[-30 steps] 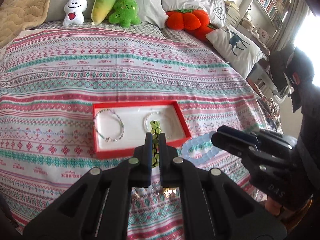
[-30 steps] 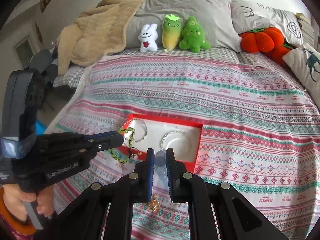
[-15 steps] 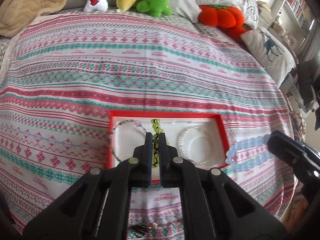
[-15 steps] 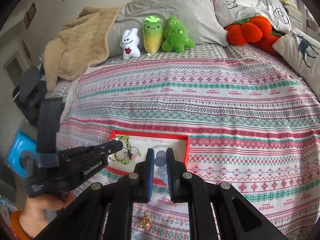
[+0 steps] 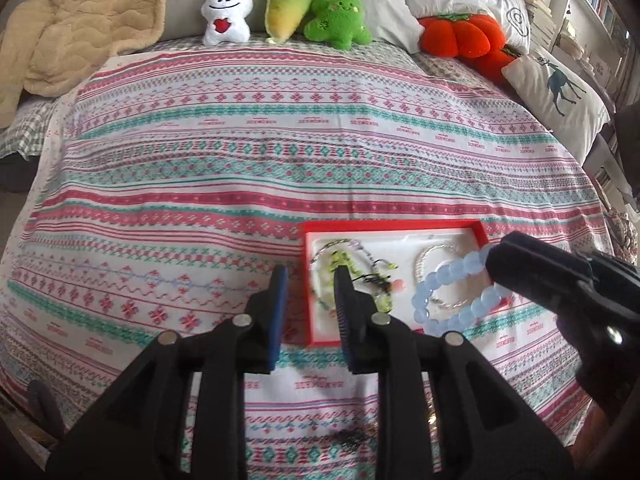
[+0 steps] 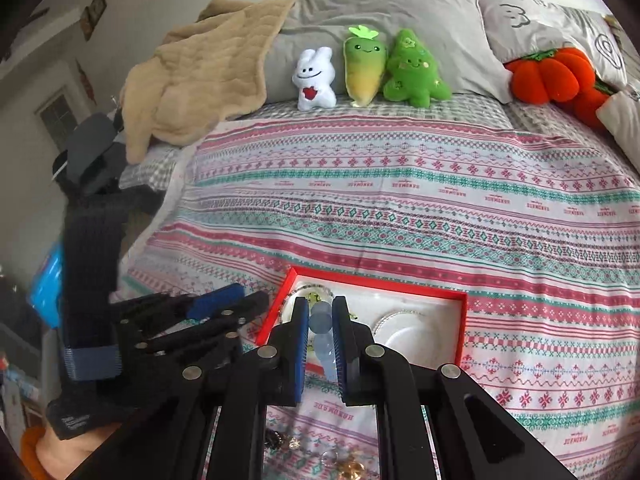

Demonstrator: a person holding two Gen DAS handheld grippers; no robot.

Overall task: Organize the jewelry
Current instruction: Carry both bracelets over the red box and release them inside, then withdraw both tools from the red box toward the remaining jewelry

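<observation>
Nearest the lens in the right wrist view, loose gold and dark trinkets (image 6: 344, 468) lie on the bedspread (image 6: 400, 216) at the lower centre. Just above them the right tongs (image 6: 321, 330) are clamped on the pale blue bead bracelet (image 6: 322, 320); in the left wrist view that bracelet (image 5: 448, 292) hangs as a loop over the right half of the red tray (image 5: 394, 226), above a silver bangle (image 5: 428, 264). The left tongs (image 5: 308, 292) have just been opening, with nothing between the 2 pads; the green bead bracelet (image 5: 344, 262) lies in the tray's left half, right beside the right pad and tangled with a thin beaded strand (image 5: 320, 254).

Risks, as I judge them: the blue loop hangs from 1 small pinch, so a jolt could swing it past the tray's near rim onto the bedspread. Released where it is, it would land on the bangle and pile up. The left pad sits close enough to the green beads to snag them and drag them out if it pulls away carelessly.
</observation>
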